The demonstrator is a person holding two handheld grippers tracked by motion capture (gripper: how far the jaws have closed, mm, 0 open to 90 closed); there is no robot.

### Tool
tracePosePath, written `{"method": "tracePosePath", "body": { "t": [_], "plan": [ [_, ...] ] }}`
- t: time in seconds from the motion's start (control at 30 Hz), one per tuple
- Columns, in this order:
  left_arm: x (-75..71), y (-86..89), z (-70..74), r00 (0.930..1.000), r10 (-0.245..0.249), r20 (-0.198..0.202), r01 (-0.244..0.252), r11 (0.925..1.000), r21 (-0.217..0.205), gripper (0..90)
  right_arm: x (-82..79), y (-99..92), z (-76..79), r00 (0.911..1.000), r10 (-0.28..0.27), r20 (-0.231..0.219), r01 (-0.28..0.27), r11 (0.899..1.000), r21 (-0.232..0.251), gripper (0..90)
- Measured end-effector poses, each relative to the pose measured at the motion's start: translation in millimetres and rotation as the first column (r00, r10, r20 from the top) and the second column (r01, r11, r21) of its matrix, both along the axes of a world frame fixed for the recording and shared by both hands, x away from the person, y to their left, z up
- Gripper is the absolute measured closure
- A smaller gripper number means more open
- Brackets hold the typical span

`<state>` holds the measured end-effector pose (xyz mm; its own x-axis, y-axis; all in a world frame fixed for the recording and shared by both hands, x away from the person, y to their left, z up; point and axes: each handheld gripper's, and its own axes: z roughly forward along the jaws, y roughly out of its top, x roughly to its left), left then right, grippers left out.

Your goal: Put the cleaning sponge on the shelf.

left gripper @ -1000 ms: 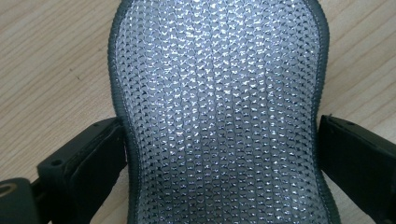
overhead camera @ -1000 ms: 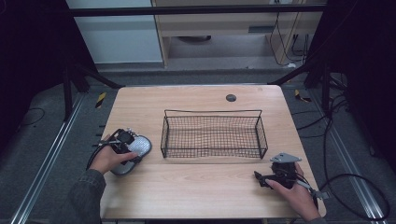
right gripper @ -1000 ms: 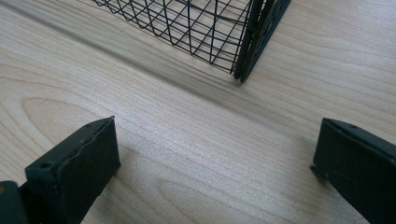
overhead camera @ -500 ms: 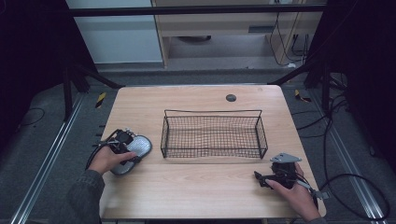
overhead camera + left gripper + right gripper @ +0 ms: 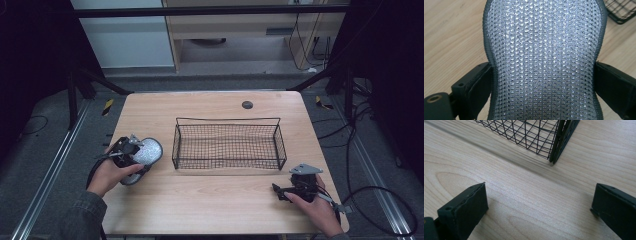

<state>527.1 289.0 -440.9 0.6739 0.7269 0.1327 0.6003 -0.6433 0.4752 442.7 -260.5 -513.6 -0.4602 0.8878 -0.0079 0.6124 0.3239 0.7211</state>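
High view: we see the left gripper (image 5: 131,152) at the table's (image 5: 210,200) left edge, clamped on a silver mesh pad (image 5: 145,153) just left of the wire basket (image 5: 228,142). The right gripper (image 5: 285,191) rests at the front right.

Left gripper view: we note both jaws pressing the pad's (image 5: 544,60) narrowed waist.

Right gripper view: jaws spread wide over bare wood, basket corner (image 5: 554,142) ahead.

Versus the earlier frame, we find nothing moved.

My left hand (image 5: 111,172) holds the left gripper (image 5: 134,156) low at the left, its jaws pressed against something gripped between them. My right hand (image 5: 316,210) holds the right gripper (image 5: 278,192) low, jaws spread wide with nothing between.
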Motion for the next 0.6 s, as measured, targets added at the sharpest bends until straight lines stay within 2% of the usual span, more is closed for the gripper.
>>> {"method": "tracePosePath", "body": {
  "t": [0.17, 0.6],
  "plan": [
    [-7.3, -4.1, 9.1, 0.9991, -0.027, 0.033, 0.028, 0.9994, -0.020, 5.4, 0.1, 0.0, -0.1, 1.0000, 0.000, 0.001, 0.000, 1.000, 0.001, 0.5],
    [-18.1, -12.3, 30.6, 0.9942, -0.067, 0.085, 0.068, 0.9977, -0.005, 5.6, -0.1, 0.1, 0.0, 1.0000, -0.001, 0.000, 0.001, 1.000, 0.000, 0.5]
  ]
}}
